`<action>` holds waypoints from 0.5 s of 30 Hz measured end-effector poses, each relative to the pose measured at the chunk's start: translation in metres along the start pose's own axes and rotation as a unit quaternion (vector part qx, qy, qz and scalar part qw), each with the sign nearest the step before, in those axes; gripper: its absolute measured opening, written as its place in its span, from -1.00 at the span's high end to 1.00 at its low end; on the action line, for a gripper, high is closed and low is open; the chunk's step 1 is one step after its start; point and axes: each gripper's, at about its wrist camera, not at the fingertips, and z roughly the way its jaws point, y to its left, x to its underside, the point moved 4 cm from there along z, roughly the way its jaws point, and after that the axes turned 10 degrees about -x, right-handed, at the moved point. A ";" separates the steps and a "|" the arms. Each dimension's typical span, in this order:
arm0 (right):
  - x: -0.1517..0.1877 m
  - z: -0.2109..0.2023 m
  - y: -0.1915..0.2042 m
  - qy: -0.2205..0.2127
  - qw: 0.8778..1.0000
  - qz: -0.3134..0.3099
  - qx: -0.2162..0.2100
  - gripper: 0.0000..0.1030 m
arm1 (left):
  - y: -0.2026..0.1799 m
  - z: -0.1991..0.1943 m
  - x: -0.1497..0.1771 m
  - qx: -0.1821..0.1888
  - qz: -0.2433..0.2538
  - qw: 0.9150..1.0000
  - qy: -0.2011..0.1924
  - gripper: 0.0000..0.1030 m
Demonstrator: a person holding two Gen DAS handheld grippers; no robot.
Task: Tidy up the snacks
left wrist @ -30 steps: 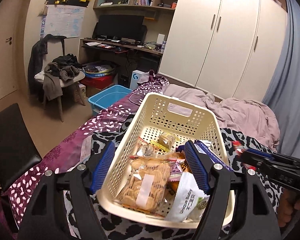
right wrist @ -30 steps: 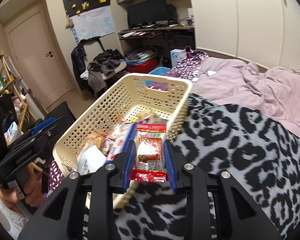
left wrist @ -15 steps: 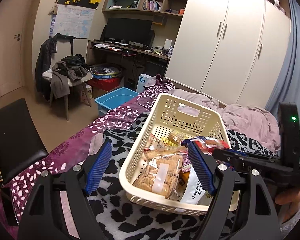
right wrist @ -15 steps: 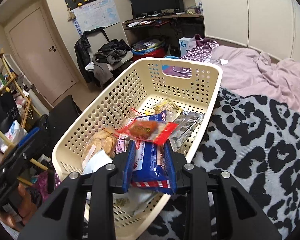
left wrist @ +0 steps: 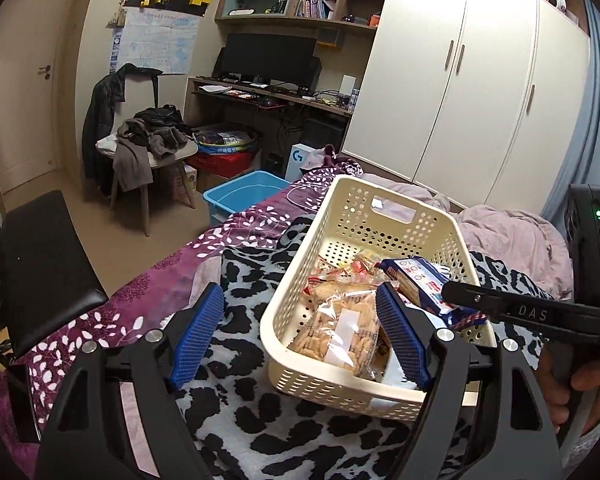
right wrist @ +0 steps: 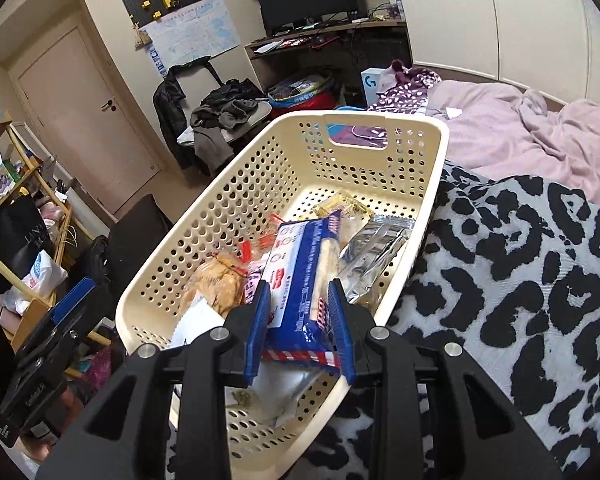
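One basket (left wrist: pixel 384 216) on leopard-print blanket (right wrist: pixel 520 264); cluttered desk (left wrist: pixel 268 94) behind.

The right gripper (right wrist: pixel 300 324) grips a blue snack packet (right wrist: pixel 300 276) between its blue pads (right wrist: pixel 257 328), holding it over the near end of a cream perforated basket (right wrist: pixel 236 200). Inside the basket lie a bag of round crackers (right wrist: pixel 216 286), a silver foil pack (right wrist: pixel 374 252) and a small yellow packet (right wrist: pixel 344 204). The basket sits on a leopard-print blanket (right wrist: pixel 520 280). At the lower left edge the left gripper (right wrist: pixel 48 344) shows, with part of a hand (right wrist: pixel 36 452) below it.
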 end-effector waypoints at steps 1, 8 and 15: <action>0.001 0.000 0.001 -0.001 1.000 -0.003 0.001 0.37 | 0.000 -0.001 0.001 0.000 0.000 1.000 0.000 -0.55; -0.004 0.010 0.001 0.001 1.000 -0.012 0.008 0.37 | -0.004 -0.009 0.005 -0.007 0.011 1.000 -0.004 -0.65; 0.007 -0.032 0.003 -0.050 0.998 -0.029 0.024 -0.30 | -0.013 -0.019 0.009 -0.038 0.043 0.998 -0.024 -0.95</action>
